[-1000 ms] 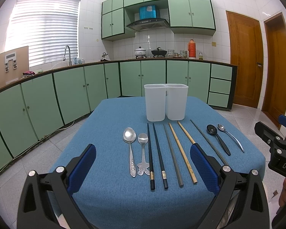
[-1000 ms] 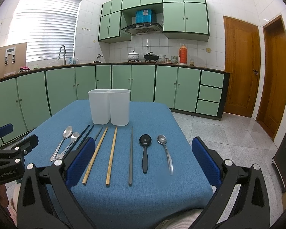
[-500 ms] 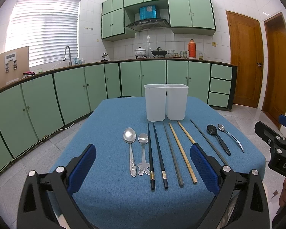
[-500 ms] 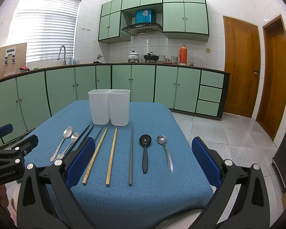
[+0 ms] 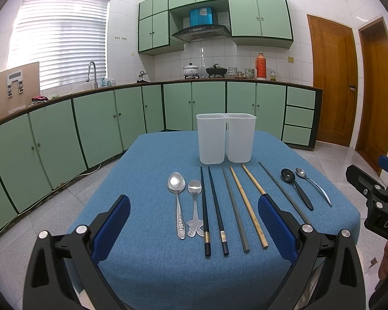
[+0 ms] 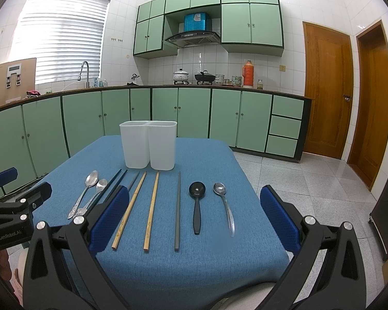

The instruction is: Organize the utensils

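A white two-compartment holder (image 5: pixel 225 138) (image 6: pixel 148 144) stands empty at the far middle of the blue table (image 5: pixel 147 160). In front of it lie in a row two silver spoons (image 5: pixel 178 201), two black chopsticks (image 5: pixel 211 206), a grey chopstick (image 5: pixel 234 209), two wooden chopsticks (image 5: pixel 248 204) (image 6: pixel 151 210), another grey chopstick (image 6: pixel 178 210), a black spoon (image 6: pixel 197 204) and a silver spoon (image 6: pixel 225 206). My left gripper (image 5: pixel 194 227) is open and empty above the near edge. My right gripper (image 6: pixel 194 219) is open and empty, to its right.
Green kitchen cabinets (image 5: pixel 90 126) run behind and left of the table. Tiled floor (image 6: pixel 323 180) lies to the right, with wooden doors (image 6: pixel 326 90) beyond. The table's near edge is just under both grippers.
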Demonstrator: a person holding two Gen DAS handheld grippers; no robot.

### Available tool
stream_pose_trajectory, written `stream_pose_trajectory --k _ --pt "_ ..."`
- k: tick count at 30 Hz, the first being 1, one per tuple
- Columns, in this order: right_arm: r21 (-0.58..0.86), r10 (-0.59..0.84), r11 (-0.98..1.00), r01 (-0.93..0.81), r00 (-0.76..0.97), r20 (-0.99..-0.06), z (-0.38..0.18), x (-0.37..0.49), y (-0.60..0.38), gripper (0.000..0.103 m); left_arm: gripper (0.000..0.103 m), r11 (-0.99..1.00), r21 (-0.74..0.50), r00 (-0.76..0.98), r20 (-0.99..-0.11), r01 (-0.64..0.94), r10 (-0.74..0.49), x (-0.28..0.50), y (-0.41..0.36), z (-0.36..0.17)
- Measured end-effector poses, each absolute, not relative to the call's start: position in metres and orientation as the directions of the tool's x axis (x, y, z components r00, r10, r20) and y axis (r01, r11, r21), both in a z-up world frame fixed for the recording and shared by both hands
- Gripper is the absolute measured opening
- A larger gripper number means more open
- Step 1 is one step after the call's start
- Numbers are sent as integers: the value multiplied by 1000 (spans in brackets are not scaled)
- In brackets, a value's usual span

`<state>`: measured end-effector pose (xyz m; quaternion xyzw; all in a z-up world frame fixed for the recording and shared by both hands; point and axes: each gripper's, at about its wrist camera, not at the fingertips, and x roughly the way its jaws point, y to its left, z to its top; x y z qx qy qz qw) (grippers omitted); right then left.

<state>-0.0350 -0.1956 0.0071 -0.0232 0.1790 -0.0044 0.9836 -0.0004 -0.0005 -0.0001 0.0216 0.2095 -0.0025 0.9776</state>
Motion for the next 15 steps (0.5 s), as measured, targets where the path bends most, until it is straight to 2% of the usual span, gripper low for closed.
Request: stream_pose_trajectory --k 15 --pt "-48 -19 999 3 935 -353 5 -33 -195 98 97 999 39 910 -414 13 4 4 4 2"
